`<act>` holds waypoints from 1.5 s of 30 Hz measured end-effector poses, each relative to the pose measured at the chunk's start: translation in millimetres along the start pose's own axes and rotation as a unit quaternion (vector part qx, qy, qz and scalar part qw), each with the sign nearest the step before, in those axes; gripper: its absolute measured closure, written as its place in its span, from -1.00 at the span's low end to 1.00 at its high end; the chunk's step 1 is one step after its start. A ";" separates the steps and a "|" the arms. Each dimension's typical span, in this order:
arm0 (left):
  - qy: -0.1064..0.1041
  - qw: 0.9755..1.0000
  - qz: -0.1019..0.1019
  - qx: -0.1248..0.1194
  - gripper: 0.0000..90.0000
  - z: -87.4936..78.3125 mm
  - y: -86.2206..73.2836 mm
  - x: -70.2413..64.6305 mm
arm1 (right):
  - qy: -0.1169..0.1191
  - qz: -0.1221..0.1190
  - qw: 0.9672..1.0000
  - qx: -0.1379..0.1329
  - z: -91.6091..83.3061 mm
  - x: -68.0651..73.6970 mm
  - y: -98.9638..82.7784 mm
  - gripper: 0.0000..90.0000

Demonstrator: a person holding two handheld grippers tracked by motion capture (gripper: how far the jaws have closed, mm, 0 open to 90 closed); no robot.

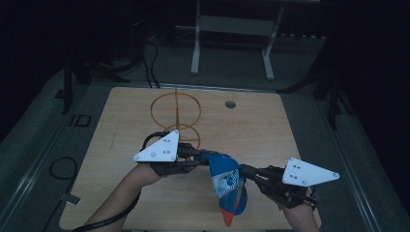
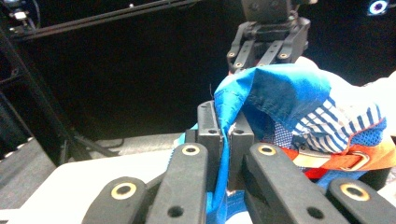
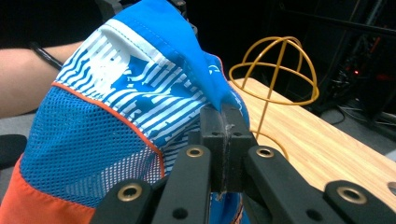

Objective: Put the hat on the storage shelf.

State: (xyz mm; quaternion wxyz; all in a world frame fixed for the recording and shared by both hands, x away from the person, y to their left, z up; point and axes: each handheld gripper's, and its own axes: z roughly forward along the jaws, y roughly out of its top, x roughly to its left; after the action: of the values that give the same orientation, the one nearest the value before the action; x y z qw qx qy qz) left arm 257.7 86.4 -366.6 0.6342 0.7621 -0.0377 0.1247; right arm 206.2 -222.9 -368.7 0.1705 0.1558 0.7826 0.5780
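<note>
The right gripper and the left gripper each clamp an edge of a blue, white and orange mesh cap, holding it between them above the wooden table. Beyond stands a yellow wire hat stand.

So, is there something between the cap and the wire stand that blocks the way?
Nothing visible does. The cap hangs above the table, held by the left gripper and right gripper, each shut on its edge. The wire stand is just beyond, with bare wood between.
</note>
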 end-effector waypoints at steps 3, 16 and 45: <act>0.014 1.000 -0.006 0.013 0.78 -0.5 1.0 -1.0 | -0.002 -0.001 1.000 0.004 2.1 -1.5 2.7 1.00; 0.101 0.994 -0.039 0.028 0.10 -30.4 -7.3 -7.6 | -0.010 0.013 1.000 -0.014 -5.5 -12.5 7.5 1.00; 0.307 0.937 -0.149 0.078 -0.26 -112.3 -133.5 -65.7 | -0.075 0.014 0.996 -0.047 -4.2 -53.0 40.6 1.00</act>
State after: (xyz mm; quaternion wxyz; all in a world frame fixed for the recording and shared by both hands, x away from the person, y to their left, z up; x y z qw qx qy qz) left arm 207.0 215.2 -491.5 0.5644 0.7308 0.2826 0.2598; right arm 253.6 -238.4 -324.0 0.2283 0.2014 0.7373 0.6031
